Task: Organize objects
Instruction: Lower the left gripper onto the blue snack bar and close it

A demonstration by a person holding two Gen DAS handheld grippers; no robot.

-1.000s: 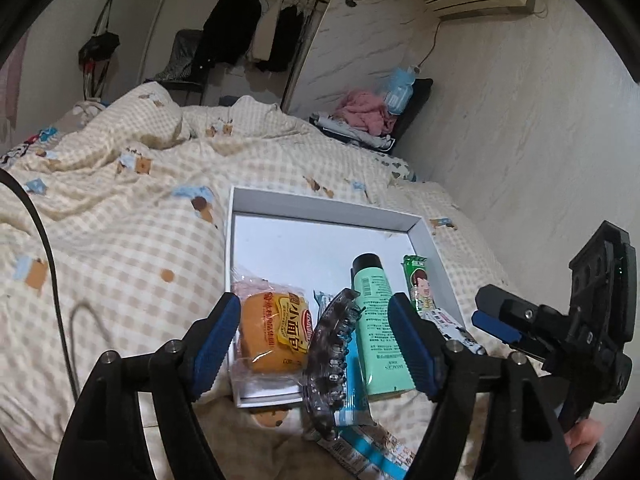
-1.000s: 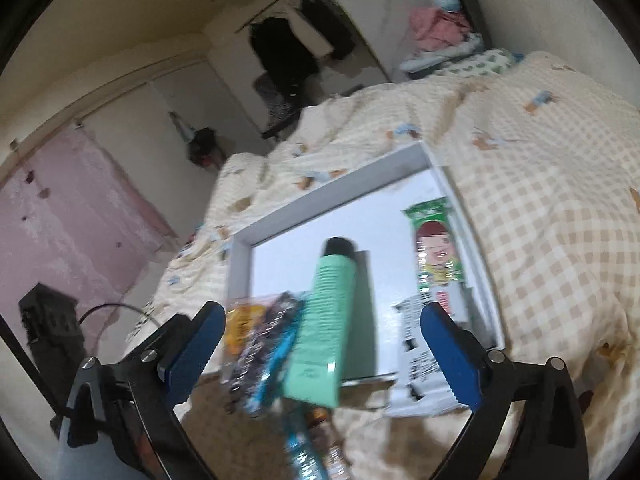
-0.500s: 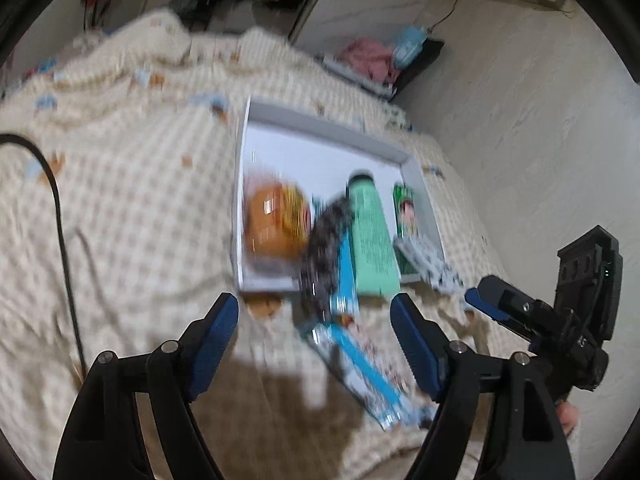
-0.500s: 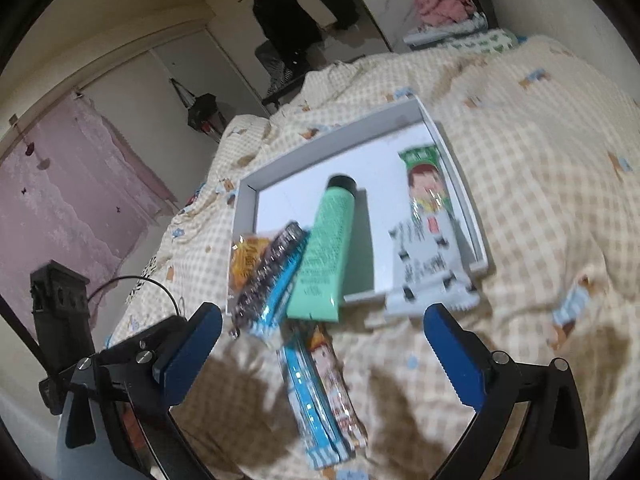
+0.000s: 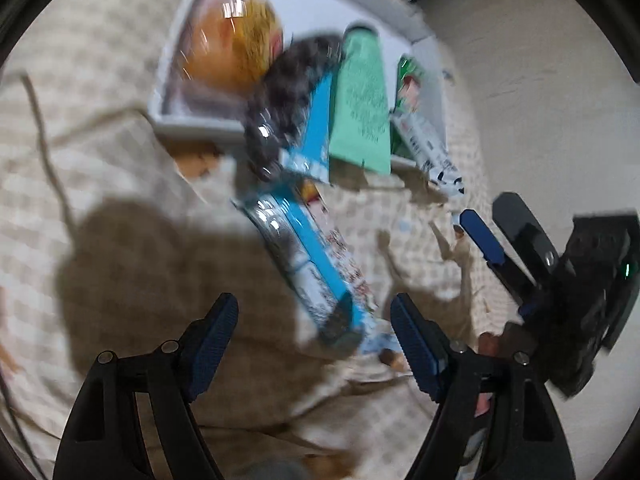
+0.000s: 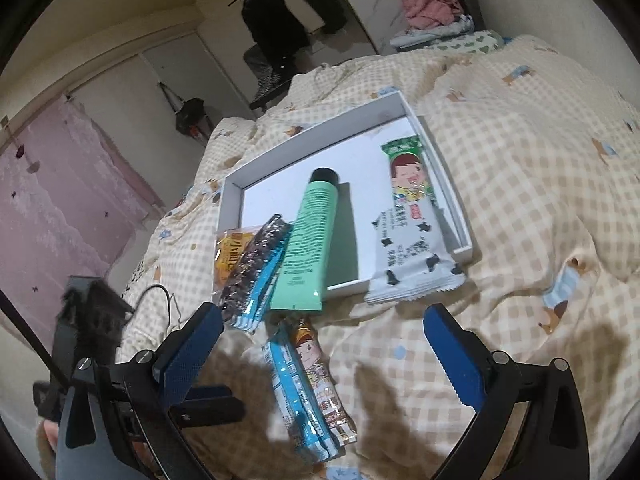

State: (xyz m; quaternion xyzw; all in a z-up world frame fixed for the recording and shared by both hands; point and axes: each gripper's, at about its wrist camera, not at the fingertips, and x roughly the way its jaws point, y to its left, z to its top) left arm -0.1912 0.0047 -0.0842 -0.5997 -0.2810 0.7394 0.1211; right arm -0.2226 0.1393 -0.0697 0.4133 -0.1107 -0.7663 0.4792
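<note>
White tray (image 6: 460,216) now lies farther off; both views have pulled back. Blue snack packets (image 6: 308,392) lie just outside it, unsorted. Left gripper (image 5: 312,320) and right gripper (image 6: 320,344): jaws apart, empty.

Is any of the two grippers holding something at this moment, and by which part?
Nothing is held. The left gripper and the right gripper both stand open above the blue snack packet, which lies on the blanket, untouched.

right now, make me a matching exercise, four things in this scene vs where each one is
Things:
1. green tube
2. blue snack pack
3. cow-print wrapper
4. black hair claw

Places:
A. wholly on the blanket, outside the white tray
B. over the tray's right front corner
C. atop a blue packet
D. mid-tray, capped end away from the camera

Pairs: 1-D, 2-A, 3-B, 4-C
</note>
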